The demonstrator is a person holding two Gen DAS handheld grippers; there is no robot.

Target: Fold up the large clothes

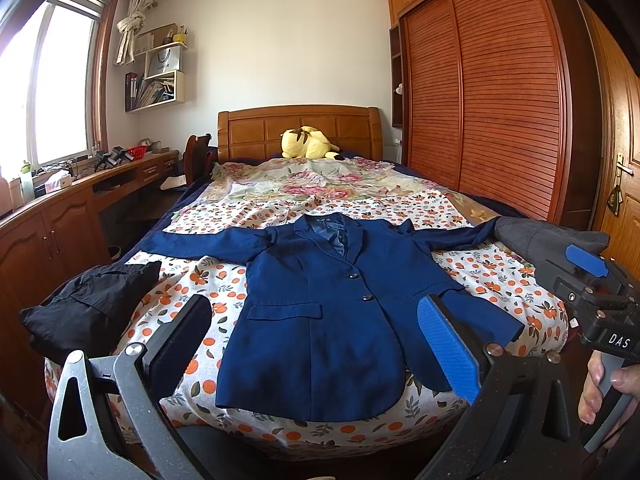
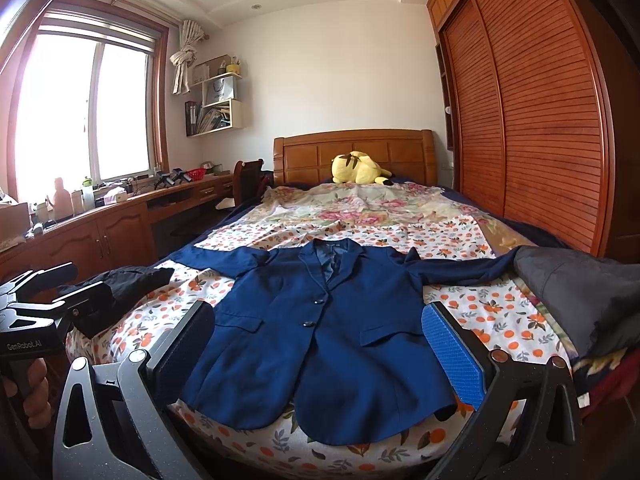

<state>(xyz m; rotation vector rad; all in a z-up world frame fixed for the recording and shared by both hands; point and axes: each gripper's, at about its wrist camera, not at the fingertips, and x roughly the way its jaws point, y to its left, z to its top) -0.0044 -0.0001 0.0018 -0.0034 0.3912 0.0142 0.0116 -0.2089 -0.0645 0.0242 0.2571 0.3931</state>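
Blazer (image 1: 320, 312): lies flat, frame centre, sleeves spread.
Your left gripper (image 1: 316, 344): jaws apart, holding nothing.
Your right gripper (image 2: 320, 352): likewise spread, unloaded.

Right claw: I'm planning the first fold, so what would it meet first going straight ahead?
Probably the blue blazer: the open right claw points over its lower front near the bed's foot, empty. Depth is unclear.

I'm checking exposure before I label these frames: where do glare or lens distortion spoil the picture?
Left wrist view: the window is blown out white, and the wardrobe bows with fisheye curvature. Right wrist view: the window flares harder, hazing the desk below it; the blue blazer stays sharp and evenly lit.
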